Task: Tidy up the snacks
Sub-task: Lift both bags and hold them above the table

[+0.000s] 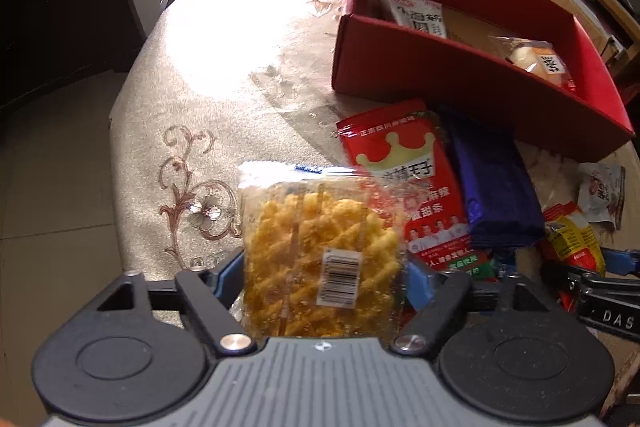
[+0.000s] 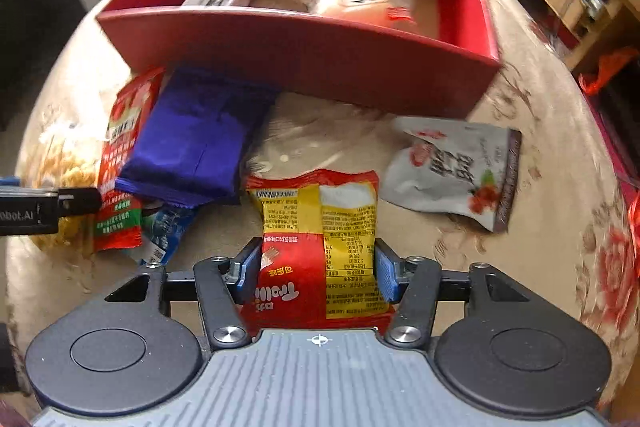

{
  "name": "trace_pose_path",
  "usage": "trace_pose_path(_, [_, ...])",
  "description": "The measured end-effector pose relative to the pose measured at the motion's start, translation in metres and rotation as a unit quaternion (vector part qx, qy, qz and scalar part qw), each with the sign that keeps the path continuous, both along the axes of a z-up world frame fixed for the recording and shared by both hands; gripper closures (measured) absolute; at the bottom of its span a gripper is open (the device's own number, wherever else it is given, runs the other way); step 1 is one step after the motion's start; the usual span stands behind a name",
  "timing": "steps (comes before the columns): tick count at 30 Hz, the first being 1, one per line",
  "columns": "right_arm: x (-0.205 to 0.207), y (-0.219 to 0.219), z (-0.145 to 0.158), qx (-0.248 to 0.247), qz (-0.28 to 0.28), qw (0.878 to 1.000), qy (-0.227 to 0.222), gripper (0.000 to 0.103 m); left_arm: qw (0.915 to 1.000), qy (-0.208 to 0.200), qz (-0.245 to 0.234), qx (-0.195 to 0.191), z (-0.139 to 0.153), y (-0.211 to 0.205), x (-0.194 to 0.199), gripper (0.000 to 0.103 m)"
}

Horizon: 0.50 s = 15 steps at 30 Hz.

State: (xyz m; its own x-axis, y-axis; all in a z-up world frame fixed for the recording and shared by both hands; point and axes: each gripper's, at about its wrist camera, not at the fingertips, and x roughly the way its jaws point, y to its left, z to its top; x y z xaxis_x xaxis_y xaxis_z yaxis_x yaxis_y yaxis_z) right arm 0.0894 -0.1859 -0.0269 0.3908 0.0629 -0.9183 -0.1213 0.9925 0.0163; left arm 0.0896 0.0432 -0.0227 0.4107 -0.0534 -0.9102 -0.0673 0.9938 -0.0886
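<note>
Both grippers: black linkage arms, silver screws, blue-padded fingers (image 2: pixel 386 273), ribbed grey body, apparently a crosshair mark.

blown-out sun glare on tablecloth (image 1: pixel 224 27); right view blurred

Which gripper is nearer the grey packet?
Right. The right gripper, shut on a red-yellow packet, sits just left of the grey packet. The left gripper, holding a clear snack bag, is farther left, beyond the blue packet.
</note>
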Motion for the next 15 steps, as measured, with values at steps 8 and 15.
trace_pose_path(8, [-0.011, -0.005, 0.021, 0.002, -0.008, 0.999, -0.042, 0.042, 0.9998, -0.011, -0.015, -0.011, 0.014, -0.015, -0.005, 0.035])
trace_pose_path(15, [-0.013, 0.0, 0.024, 0.005, 0.01, 0.999, -0.046, 0.043, 0.9991, -0.021, -0.034, -0.012, 0.023, -0.031, -0.004, 0.035])
